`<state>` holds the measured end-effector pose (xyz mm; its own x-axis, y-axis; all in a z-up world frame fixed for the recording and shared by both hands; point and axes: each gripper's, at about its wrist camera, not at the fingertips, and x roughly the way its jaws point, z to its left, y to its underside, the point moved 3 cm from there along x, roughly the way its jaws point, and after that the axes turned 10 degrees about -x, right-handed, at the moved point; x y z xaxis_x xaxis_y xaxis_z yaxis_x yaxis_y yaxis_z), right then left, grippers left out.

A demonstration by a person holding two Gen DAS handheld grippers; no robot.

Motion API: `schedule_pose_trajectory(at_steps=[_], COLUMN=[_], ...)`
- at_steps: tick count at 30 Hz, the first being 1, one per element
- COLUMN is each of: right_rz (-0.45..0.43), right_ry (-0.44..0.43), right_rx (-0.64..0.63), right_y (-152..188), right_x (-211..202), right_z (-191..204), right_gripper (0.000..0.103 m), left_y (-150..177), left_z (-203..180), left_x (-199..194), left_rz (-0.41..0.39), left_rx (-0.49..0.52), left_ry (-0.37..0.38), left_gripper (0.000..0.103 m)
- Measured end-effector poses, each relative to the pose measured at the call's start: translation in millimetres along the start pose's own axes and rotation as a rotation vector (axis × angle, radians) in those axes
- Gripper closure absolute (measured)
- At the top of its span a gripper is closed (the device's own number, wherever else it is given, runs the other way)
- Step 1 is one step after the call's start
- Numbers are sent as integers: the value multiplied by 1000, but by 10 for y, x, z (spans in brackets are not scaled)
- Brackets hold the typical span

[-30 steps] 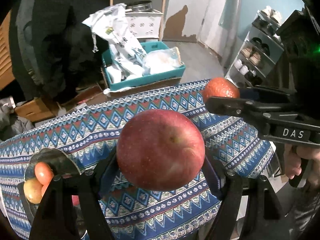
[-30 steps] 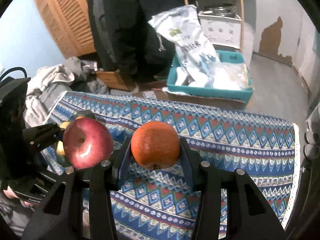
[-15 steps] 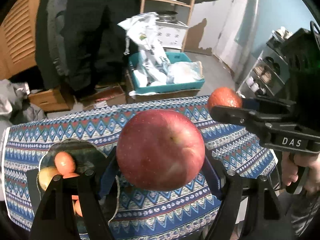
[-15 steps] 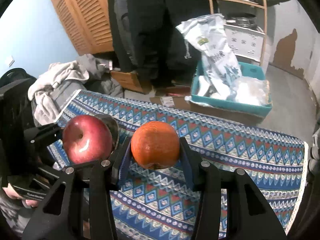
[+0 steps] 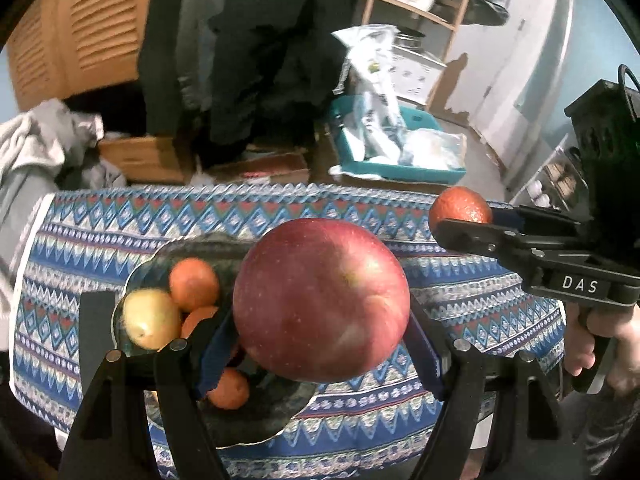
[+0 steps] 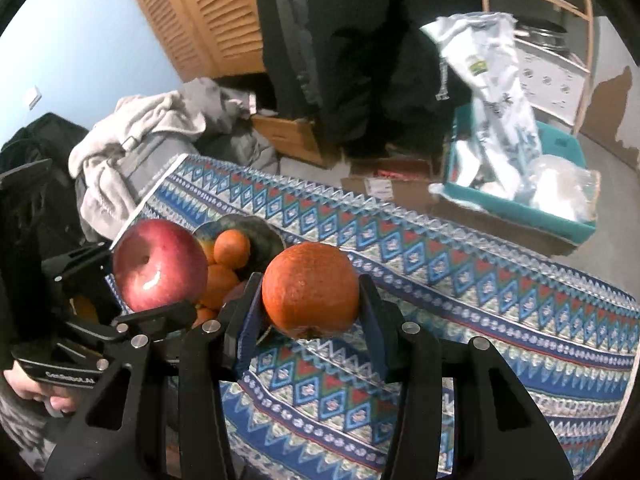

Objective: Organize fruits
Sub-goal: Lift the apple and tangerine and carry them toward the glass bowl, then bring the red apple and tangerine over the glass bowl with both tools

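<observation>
My left gripper (image 5: pixel 322 338) is shut on a large red apple (image 5: pixel 321 299), held above a dark plate (image 5: pixel 192 248) on the patterned tablecloth (image 5: pixel 100 224). The plate holds several small oranges (image 5: pixel 194 283) and a yellow fruit (image 5: pixel 150 318). My right gripper (image 6: pixel 310 300) is shut on an orange (image 6: pixel 311 289) and hovers over the cloth just right of the plate (image 6: pixel 264 236). In the right wrist view the apple (image 6: pixel 159 265) and left gripper (image 6: pixel 156 280) sit at the left. In the left wrist view the orange (image 5: pixel 459 209) and right gripper (image 5: pixel 464 216) show at the right.
Beyond the table's far edge stand a teal bin (image 5: pixel 400 160) with white bags, cardboard boxes (image 5: pixel 144 156), a wooden shelf (image 5: pixel 416 12) and a person in dark clothes (image 5: pixel 260 48). A heap of grey clothes (image 6: pixel 140 140) lies off the table's left end.
Both grippers have carried their fruit leftward across the table. The plate of fruit, first at the left edge of the left wrist view, now lies beneath the apple.
</observation>
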<state>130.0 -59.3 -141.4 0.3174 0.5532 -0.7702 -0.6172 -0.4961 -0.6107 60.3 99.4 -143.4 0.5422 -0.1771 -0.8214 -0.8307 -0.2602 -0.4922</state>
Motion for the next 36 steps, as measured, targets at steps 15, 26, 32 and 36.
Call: schedule_pose_trajectory(at_steps=[15, 26, 32, 36], right_rz=[86, 156, 186, 210], right_ry=[-62, -100, -116, -124], right_rx=[-23, -25, -33, -33], right_y=[-209, -225, -225, -187], right_x=[701, 1198, 1412, 1554], right_z=[342, 476, 549, 569], right_gripper=[57, 57, 57, 57], left_y=[289, 551, 638, 653], left_z=[588, 663, 727, 761], left_x=[272, 542, 712, 768], left_rz=[84, 182, 239, 245], left_rx=[-80, -97, -114, -124], left_ry=[-40, -45, -57, -57], left_gripper=[24, 24, 24, 24])
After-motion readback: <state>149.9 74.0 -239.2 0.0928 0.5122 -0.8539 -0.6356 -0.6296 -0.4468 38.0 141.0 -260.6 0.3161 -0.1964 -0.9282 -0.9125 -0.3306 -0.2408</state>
